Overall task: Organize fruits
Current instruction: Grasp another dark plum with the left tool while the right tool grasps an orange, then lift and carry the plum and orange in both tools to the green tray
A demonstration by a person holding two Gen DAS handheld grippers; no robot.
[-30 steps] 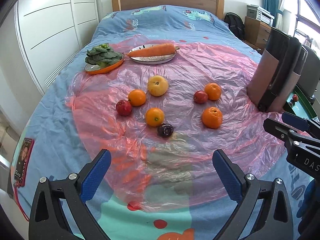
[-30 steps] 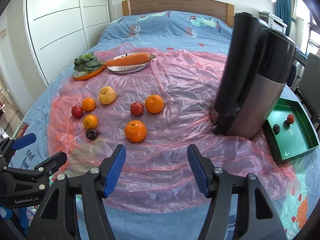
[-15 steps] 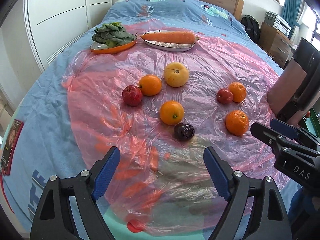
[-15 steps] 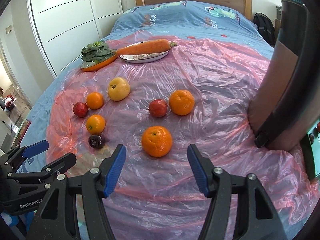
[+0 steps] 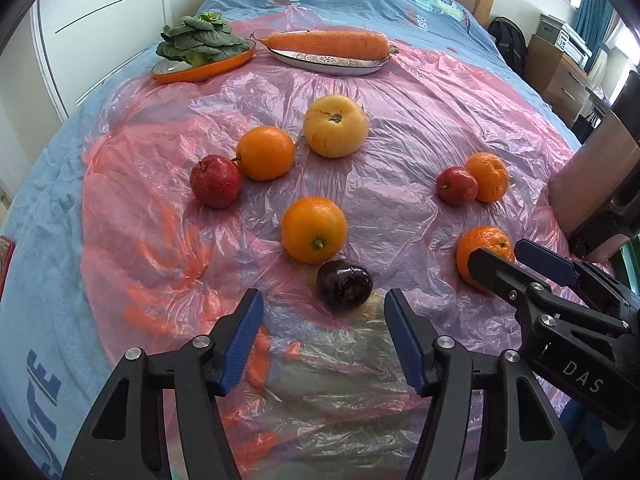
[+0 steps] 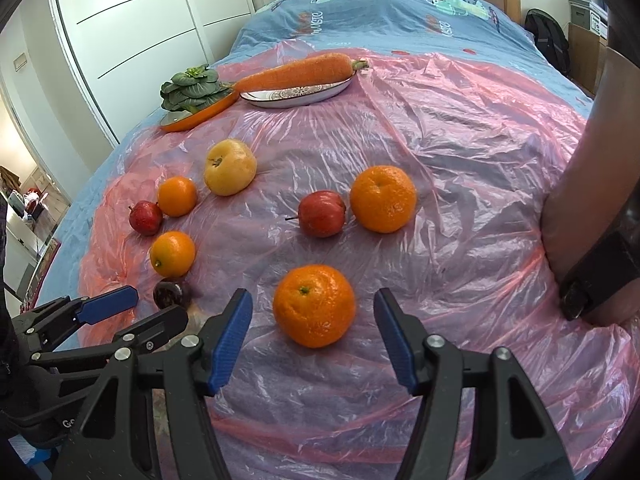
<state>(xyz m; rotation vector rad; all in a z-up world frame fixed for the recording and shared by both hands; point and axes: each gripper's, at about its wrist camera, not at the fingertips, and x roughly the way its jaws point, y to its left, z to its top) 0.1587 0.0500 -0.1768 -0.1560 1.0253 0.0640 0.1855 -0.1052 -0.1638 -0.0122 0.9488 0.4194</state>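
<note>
Left wrist view: the left gripper (image 5: 322,344) is seen closing, empty, just short of the dark plum (image 5: 344,285). The right gripper (image 6: 312,338) is spread before the mandarin (image 6: 314,311) beside that plum. No fruit is gathered yet.

Orange mandarin (image 6: 314,305), dark purple plum (image 5: 344,285) and red apple (image 5: 216,181) on translucent pink plastic sheet (image 5: 404,120).

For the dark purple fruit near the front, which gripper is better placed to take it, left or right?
Left. The left gripper points straight at the dark purple fruit, its jaws closing with nothing between them yet. The right gripper faces the nearest orange instead.
</note>
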